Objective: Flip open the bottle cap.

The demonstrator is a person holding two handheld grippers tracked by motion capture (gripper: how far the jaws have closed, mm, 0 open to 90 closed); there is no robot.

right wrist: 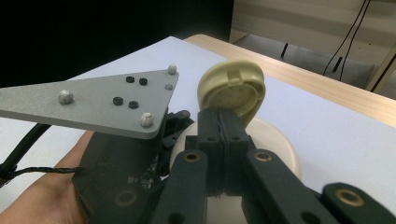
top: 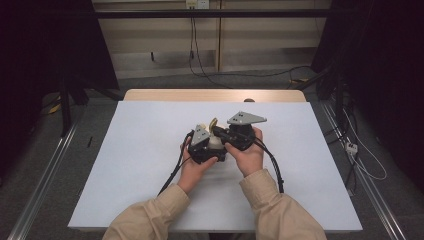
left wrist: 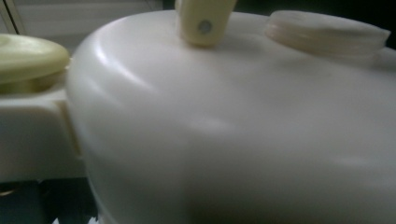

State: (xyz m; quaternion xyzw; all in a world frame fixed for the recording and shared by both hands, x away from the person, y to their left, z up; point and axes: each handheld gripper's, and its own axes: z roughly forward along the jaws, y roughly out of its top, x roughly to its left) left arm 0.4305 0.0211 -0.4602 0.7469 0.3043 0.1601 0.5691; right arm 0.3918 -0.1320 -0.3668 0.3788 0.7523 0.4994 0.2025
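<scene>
Cream plastic makes up the container (top: pixel 215 143) that sits just below the middle of the high view, wedged between the two grippers on the white table cover (top: pixel 135 165). Its flip lid (top: pixel 214 122), a paler yellow disc, stands up from the body at its far side, toward the upper part of that view.

In the right gripper view the lid (right wrist: pixel 232 92) rises in the centre of the frame with its ribbed inner face toward the camera, and the right gripper (right wrist: pixel 225 122) has its two black jaws pressed together on the lid's lower edge, clenched on it with no gap showing between them. The rounded cream body (right wrist: pixel 275 144) lies behind and under the jaws.

The left gripper view looks at the container's smooth body (left wrist: pixel 233 140) from very close, blurred, with a yellowish tab (left wrist: pixel 204 21) at the top centre, a round ribbed cap (left wrist: pixel 327 32) at the upper right and a pale yellow piece (left wrist: pixel 28 58) at the left edge. The left gripper (top: pixel 204 145) presses against the container's left side in the high view, but I cannot tell whether its jaws are clamped on it or released.

Both hands come up from the bottom of the high view in tan sleeves (top: pixel 280 210), black cables (top: pixel 272 165) trailing back from each gripper. A wooden table edge (top: pixel 215 95) shows beyond the cover.
</scene>
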